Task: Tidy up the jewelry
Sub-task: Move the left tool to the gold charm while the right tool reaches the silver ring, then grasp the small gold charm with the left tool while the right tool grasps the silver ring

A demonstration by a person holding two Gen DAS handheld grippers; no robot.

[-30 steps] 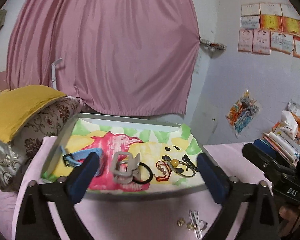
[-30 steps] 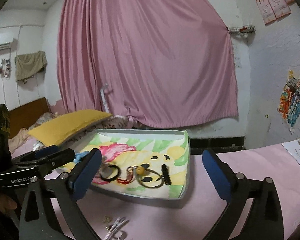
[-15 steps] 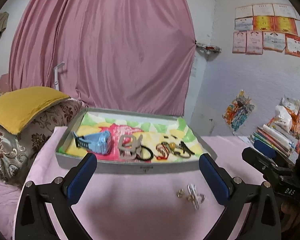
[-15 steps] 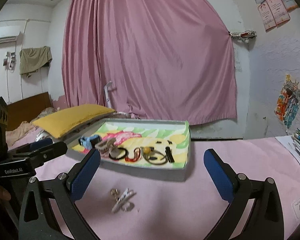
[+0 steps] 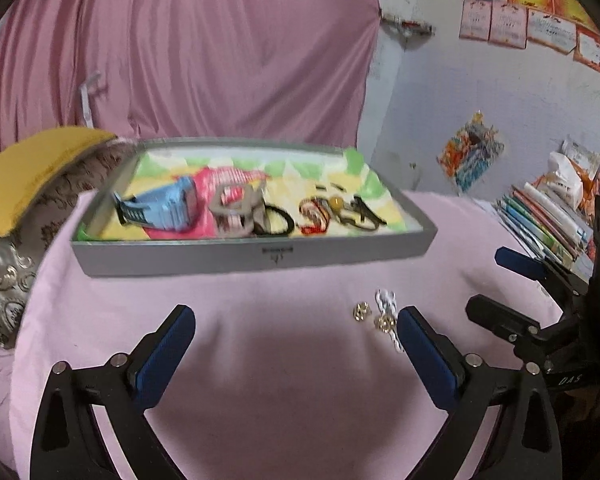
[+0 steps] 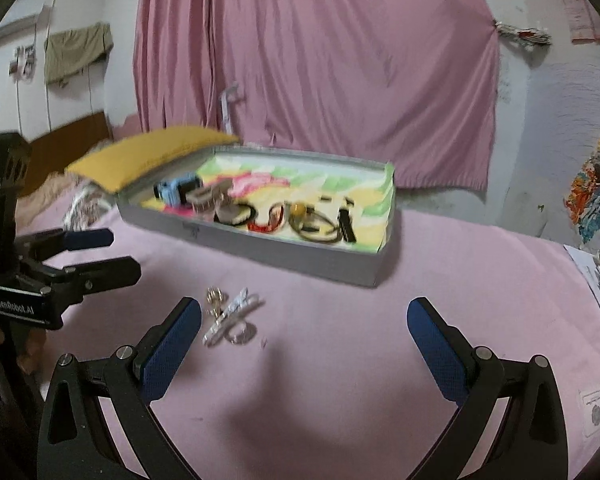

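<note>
A grey tray [image 5: 256, 254] with a colourful lining stands at the back of the pink cloth. It holds a blue watch [image 5: 160, 208], a grey claw clip [image 5: 236, 212], a black hair tie [image 5: 276, 220], a red bracelet [image 5: 314, 218] and black clips [image 5: 360, 212]. A silver clip with small gold pieces [image 5: 384, 312] lies loose on the cloth, just beside my left gripper's right fingertip. My left gripper [image 5: 296, 320] is open and holds nothing. My right gripper [image 6: 304, 312] is open too, with the same loose pieces [image 6: 232, 316] near its left finger.
A yellow pillow [image 5: 32, 168] on a patterned cushion lies left of the tray. Stacked books [image 5: 548, 216] sit at the right edge. A small white card [image 6: 596, 412] lies on the cloth at the right. A pink curtain hangs behind.
Both grippers have drawn back from the tray and tilted down towards the cloth. The loose silver clip and gold pieces now lie close to the fingertips. Both stay open.
</note>
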